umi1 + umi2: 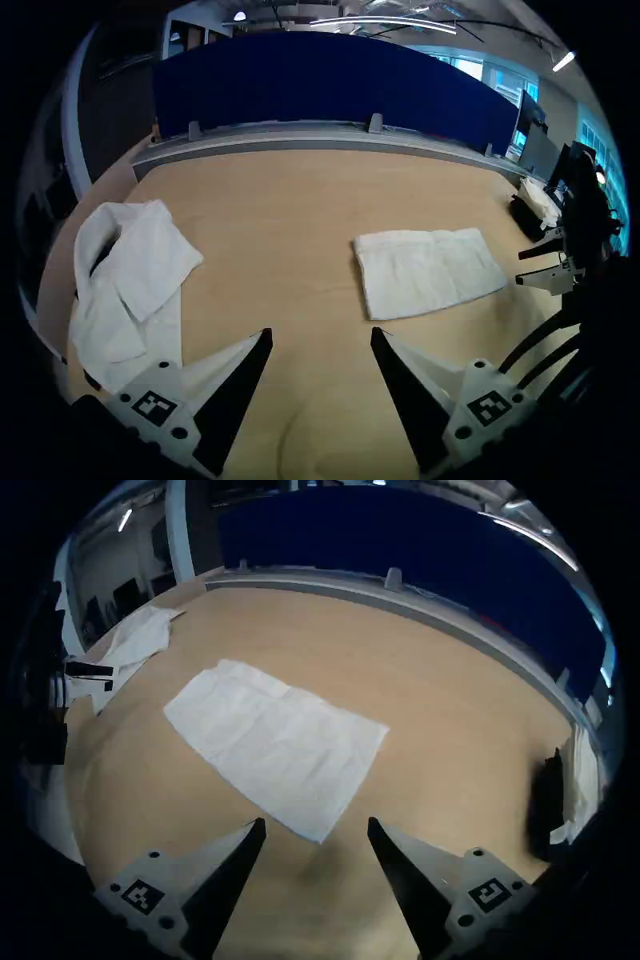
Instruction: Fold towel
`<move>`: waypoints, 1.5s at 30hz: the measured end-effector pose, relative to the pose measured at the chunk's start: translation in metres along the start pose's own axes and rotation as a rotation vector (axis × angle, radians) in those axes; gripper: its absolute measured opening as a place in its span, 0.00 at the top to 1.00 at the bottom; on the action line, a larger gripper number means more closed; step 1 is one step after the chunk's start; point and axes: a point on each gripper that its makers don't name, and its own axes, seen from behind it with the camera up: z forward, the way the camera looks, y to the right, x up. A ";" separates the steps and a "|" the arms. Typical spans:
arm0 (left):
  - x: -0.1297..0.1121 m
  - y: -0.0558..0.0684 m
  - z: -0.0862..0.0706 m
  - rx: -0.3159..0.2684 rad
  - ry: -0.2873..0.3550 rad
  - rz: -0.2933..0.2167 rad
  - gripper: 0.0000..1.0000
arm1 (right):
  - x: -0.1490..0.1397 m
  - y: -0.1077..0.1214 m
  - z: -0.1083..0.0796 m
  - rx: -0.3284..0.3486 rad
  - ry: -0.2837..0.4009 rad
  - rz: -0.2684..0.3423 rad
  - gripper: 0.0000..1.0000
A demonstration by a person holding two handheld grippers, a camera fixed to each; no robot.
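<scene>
A white towel (pixel 428 272) lies flat in a rectangle on the wooden table (pixel 304 200), right of centre in the left gripper view. My left gripper (pixel 322 336) stands open above the bare table, short of the towel, with nothing between its fingers. The right gripper view has the same towel (pixel 276 740) stretching from upper left to its near corner. My right gripper (pixel 316 826) is open just behind that corner, holding nothing. The other gripper (pixel 552 272) appears at the right edge of the left gripper view.
A pile of crumpled white towels (pixel 128 280) lies at the table's left edge. A blue partition (pixel 336 84) with a grey rail runs along the far side. A dark holder with white cloth (pixel 564 796) sits at the right end.
</scene>
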 end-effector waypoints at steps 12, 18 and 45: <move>-0.008 -0.012 -0.013 0.033 0.005 -0.020 0.09 | -0.012 -0.005 0.010 0.042 -0.040 -0.012 0.23; -0.013 -0.016 -0.018 0.038 0.001 -0.033 0.09 | -0.015 -0.002 0.018 0.039 -0.056 -0.001 0.39; -0.012 -0.025 -0.022 0.035 0.005 -0.050 0.09 | -0.028 -0.004 0.031 0.038 -0.113 -0.025 0.89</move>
